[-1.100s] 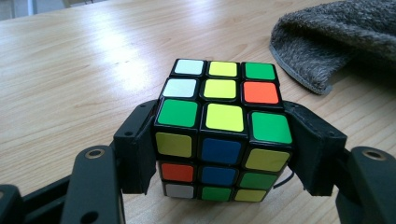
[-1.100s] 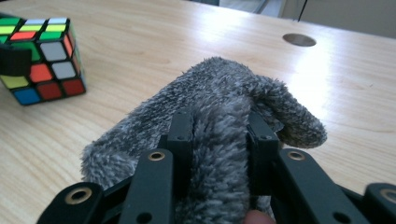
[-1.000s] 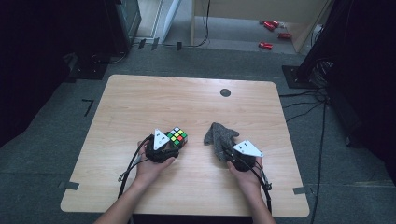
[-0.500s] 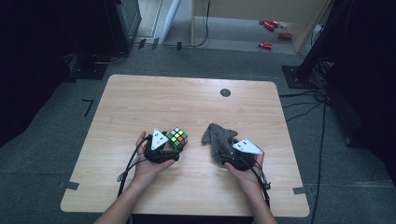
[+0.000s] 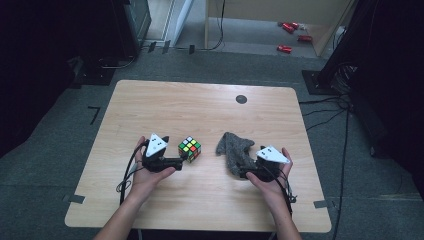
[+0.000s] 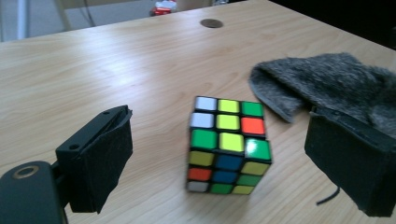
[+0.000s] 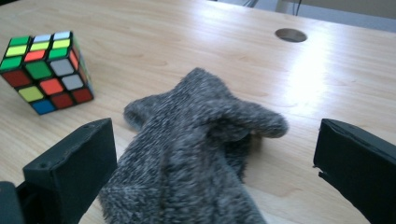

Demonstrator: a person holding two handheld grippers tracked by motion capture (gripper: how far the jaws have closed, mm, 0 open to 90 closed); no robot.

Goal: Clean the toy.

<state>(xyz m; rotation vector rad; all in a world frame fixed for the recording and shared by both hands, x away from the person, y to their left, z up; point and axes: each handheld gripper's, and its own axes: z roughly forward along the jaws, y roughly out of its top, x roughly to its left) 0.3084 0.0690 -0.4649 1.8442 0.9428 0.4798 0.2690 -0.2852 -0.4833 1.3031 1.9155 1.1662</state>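
A scrambled Rubik's cube (image 5: 190, 148) stands on the wooden table (image 5: 200, 110), left of centre. My left gripper (image 5: 183, 160) is open, and in the left gripper view the cube (image 6: 228, 151) stands between its wide-apart jaws, touching neither. A grey fuzzy mitten-like cloth (image 5: 233, 151) lies just right of the cube. My right gripper (image 5: 246, 173) is open at the cloth's near end. In the right gripper view the cloth (image 7: 196, 140) runs up between the two jaws, and the cube (image 7: 45, 70) sits at the far left.
A dark round grommet (image 5: 241, 99) is set in the table's far side. Bare wood stretches behind and to both sides of the objects. Cables trail from each gripper toward the near edge. Red items (image 5: 285, 48) lie on the floor beyond the table.
My right gripper has shifted slightly to the right. The cube, the cloth and the left gripper have stayed where they were.
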